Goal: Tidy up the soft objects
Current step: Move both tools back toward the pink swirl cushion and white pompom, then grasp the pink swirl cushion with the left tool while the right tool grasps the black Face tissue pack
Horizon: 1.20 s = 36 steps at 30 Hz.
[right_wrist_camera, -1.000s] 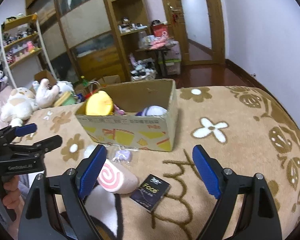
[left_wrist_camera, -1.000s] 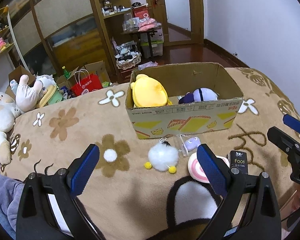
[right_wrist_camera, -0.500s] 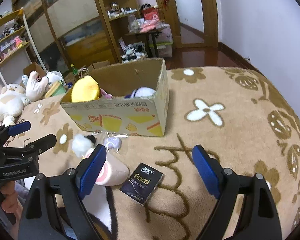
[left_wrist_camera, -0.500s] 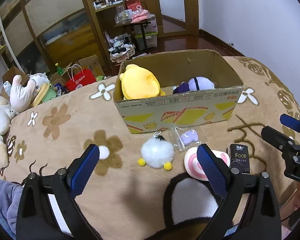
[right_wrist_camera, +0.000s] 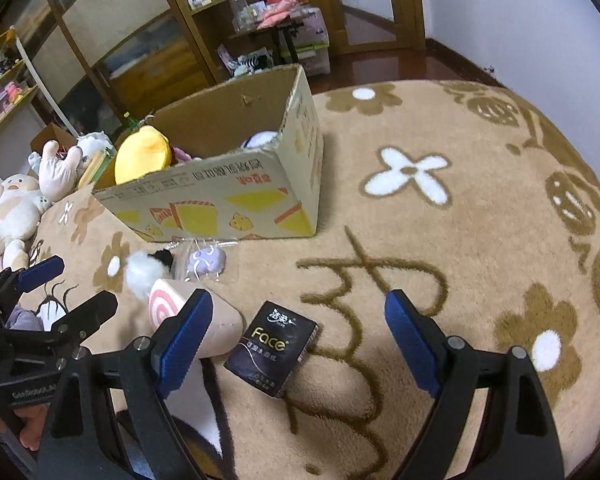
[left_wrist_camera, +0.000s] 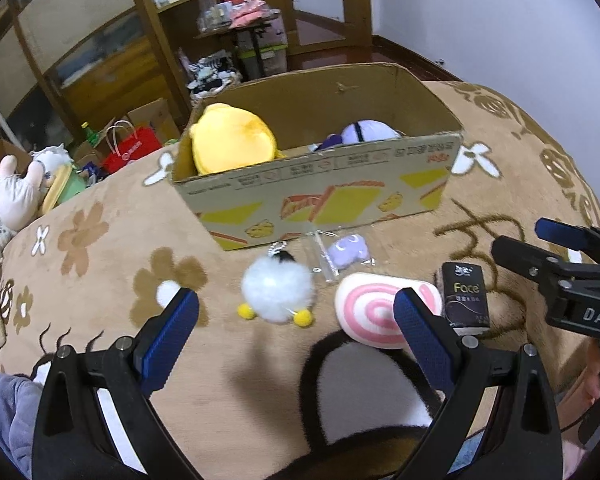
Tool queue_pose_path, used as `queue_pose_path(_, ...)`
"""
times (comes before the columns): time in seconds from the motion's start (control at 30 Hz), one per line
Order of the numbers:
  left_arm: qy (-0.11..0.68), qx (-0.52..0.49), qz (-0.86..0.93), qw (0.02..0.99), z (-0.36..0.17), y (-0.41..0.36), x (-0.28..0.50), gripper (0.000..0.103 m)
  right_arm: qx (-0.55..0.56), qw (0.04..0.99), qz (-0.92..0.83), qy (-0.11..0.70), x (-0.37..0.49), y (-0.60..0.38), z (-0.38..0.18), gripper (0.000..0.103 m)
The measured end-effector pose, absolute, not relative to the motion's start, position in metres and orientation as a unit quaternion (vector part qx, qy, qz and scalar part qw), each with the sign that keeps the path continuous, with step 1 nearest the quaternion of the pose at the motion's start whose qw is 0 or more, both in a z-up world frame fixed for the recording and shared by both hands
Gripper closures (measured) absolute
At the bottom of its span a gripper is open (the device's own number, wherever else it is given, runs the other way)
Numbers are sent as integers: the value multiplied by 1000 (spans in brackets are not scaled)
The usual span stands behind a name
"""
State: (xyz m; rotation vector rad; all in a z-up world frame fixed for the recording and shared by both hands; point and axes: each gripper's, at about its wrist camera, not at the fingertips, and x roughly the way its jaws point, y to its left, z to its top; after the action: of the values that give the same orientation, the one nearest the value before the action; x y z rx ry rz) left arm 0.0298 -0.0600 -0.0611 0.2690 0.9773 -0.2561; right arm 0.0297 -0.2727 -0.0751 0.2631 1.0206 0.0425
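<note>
A: What's hidden? Inside the printed brown cardboard box [left_wrist_camera: 324,184], the round yellow plush toy [left_wrist_camera: 232,140] shows only its top, and the purple-and-white plush [left_wrist_camera: 364,130] barely clears the wall.

B: In the left wrist view a blue finger pad [left_wrist_camera: 422,340] cuts off the pink-and-white swirl roll plush [left_wrist_camera: 372,312]. The small lilac plush in a clear wrapper [left_wrist_camera: 346,250] is hard to make out.

A: Any writing? "Face" on the black tissue packet [right_wrist_camera: 274,346], with small print too fine to read. The box's printed line appears upside down in the right wrist view.

B: Tools: left gripper [left_wrist_camera: 296,336] stands wide, nothing between its pads; right gripper [right_wrist_camera: 298,336] likewise wide and empty, over the packet.

A: The fluffy white pom-pom chick with 2 yellow feet [left_wrist_camera: 278,292] lies on the tan flower-patterned blanket [right_wrist_camera: 460,240], just in front of the box, beside the roll.

B: Cream plush toys [right_wrist_camera: 16,208] sit at the blanket's left edge.
</note>
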Motion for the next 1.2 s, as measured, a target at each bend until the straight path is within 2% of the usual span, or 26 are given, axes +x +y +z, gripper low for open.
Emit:
queue_pose_path(0.6,500,131,-187,835,-81,-88,30,6,144,831,20,537,37,-276,-98,11)
queue_pose_path(0.87,511,164,-206,818,-97,-108,32,6,158,811,29,563,44,-273,-113,11)
queue_pose_path(1.0,519,170,-208,811,-105,-112,34,6,170,799,36,576,48,-274,-122,18)
queue_pose_path(1.2,525,164,-209,808,-112,-113,38,6,180,787,50,587,52,-269,-132,19)
